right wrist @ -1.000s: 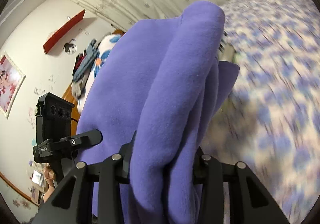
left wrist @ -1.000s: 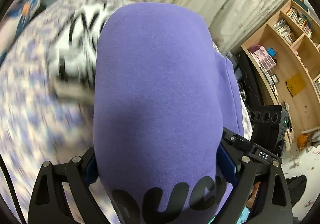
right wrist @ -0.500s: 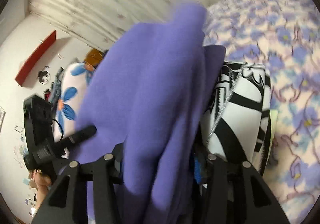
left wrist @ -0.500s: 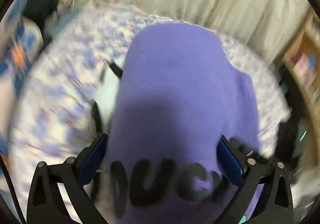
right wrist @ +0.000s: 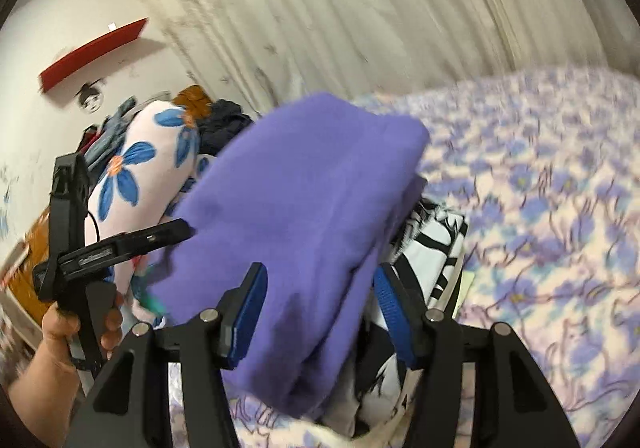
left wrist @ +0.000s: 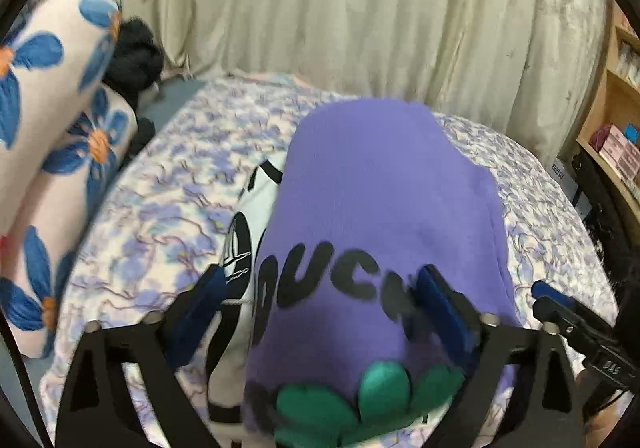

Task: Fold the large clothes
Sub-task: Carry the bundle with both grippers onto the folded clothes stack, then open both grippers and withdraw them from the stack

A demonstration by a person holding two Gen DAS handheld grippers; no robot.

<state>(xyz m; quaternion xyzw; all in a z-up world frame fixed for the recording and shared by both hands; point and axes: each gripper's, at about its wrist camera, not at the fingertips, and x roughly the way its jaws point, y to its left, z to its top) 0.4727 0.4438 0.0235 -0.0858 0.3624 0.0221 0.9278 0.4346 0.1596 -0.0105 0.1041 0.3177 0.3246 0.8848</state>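
1. Pale pleated curtains (left wrist: 360, 20) hang behind the bed (left wrist: 172, 208), whose floral purple cover fills my left wrist view. Flowered pillows (left wrist: 48, 136) stack along the bed's left edge, and a wooden bookshelf (left wrist: 620, 120) stands past its right edge. The folded purple sweatshirt (left wrist: 380, 216), black lettering and a green flower print facing me, lies on a black-and-white patterned garment (left wrist: 248, 248) near the middle of the bed. My left gripper (left wrist: 324, 308) has its jaws spread wide on either side of the sweatshirt; the blue pads look clear of the cloth, though blur softens the edges. My right gripper's tip (left wrist: 560, 308) shows at the right.

2. Curtains (right wrist: 360, 8) and a white wall with a red shelf (right wrist: 92, 52) back my right wrist view. My right gripper (right wrist: 320, 304) also stands open, jaws flanking the sweatshirt's (right wrist: 300, 208) near edge without pinching it. The patterned garment (right wrist: 436, 248) peeks out beneath. My left hand (right wrist: 68, 336) holds the other gripper (right wrist: 120, 244) at the left.
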